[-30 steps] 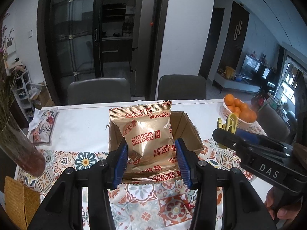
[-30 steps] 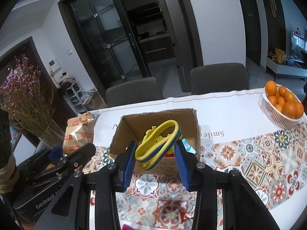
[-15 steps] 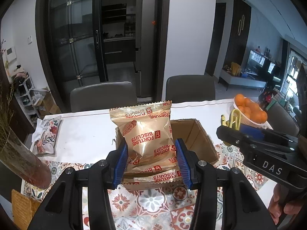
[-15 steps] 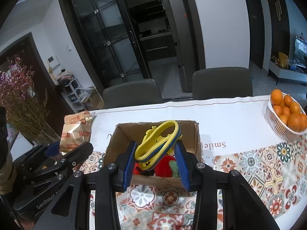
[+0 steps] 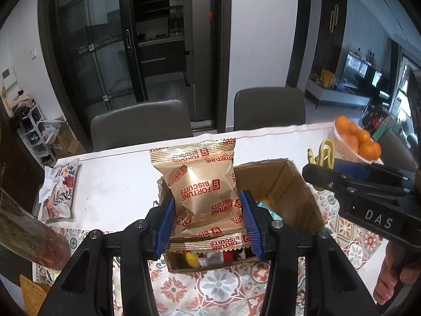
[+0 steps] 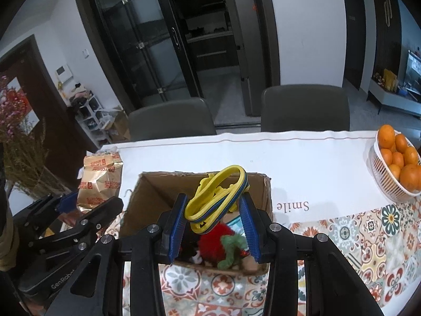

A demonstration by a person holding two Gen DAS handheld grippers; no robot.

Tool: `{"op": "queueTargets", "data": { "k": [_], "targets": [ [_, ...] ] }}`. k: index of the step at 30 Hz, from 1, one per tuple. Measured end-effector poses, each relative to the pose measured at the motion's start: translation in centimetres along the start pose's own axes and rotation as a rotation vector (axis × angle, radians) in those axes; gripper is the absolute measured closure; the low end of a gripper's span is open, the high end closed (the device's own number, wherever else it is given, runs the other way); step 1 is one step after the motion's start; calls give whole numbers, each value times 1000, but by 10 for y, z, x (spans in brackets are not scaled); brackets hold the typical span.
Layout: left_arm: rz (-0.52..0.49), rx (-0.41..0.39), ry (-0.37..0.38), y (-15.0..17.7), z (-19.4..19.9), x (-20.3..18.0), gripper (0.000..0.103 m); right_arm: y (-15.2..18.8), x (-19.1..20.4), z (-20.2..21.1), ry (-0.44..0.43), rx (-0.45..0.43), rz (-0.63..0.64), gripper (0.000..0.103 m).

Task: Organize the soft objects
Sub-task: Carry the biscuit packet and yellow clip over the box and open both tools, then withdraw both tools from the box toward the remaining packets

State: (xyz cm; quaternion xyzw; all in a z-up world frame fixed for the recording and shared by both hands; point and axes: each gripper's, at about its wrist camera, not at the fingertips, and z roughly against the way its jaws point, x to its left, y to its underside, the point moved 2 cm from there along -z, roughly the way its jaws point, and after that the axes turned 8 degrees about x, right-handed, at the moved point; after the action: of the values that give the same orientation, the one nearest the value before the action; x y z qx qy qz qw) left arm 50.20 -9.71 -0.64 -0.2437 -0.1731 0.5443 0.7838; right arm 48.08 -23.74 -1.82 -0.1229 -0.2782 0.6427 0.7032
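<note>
My left gripper [image 5: 206, 223] is shut on a gold Fortune Biscuits packet [image 5: 202, 184] and holds it above the near left part of an open cardboard box [image 5: 294, 184]. My right gripper [image 6: 214, 223] is shut on a yellow and blue soft toy [image 6: 217, 197] and holds it over the same box [image 6: 147, 197]. A red plush with a green stem [image 6: 221, 245] and other small toys lie inside the box. In the right wrist view the biscuit packet [image 6: 101, 179] and left gripper [image 6: 71, 202] show at the left.
A white basket of oranges [image 6: 394, 166] stands at the table's right side. A floral pouch [image 5: 59, 192] lies at the left. A vase of dried flowers [image 6: 15, 142] stands at the left edge. Two grey chairs [image 5: 142, 126] stand behind the table.
Both grippers have risen and moved forward over the box with their objects still held. The inside of the box with its toys now shows below the right gripper.
</note>
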Motion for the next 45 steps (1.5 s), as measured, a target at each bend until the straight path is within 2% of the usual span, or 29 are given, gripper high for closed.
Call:
{"op": "queueTargets", "data": {
  "k": [4, 14, 17, 18, 23, 29, 38, 45],
  "targets": [
    [-9, 49, 35, -5, -22, 1, 55, -6, -5, -19, 9, 52, -1, 61],
    [-41, 193, 34, -4, -76, 2, 53, -7, -9, -66, 49, 172, 17, 59],
    [-33, 217, 36, -3, -83, 4, 34, -9, -8, -77, 45, 215, 31, 42],
    [-30, 214, 34, -3, -82, 4, 32, -10, -10, -79, 45, 218, 28, 42],
    [-28, 189, 0, 0, -71, 4, 32, -11, -12, -72, 96, 197, 34, 42],
    [-8, 149, -51, 9, -44, 1, 32, -7, -17, -52, 117, 159, 14, 42],
    [-6, 72, -102, 28, 2, -3, 25, 12, -13, -14, 116, 118, 26, 41],
    [29, 54, -109, 51, 30, 0, 24, 30, 0, 11, 137, 102, 62, 37]
  ]
}}
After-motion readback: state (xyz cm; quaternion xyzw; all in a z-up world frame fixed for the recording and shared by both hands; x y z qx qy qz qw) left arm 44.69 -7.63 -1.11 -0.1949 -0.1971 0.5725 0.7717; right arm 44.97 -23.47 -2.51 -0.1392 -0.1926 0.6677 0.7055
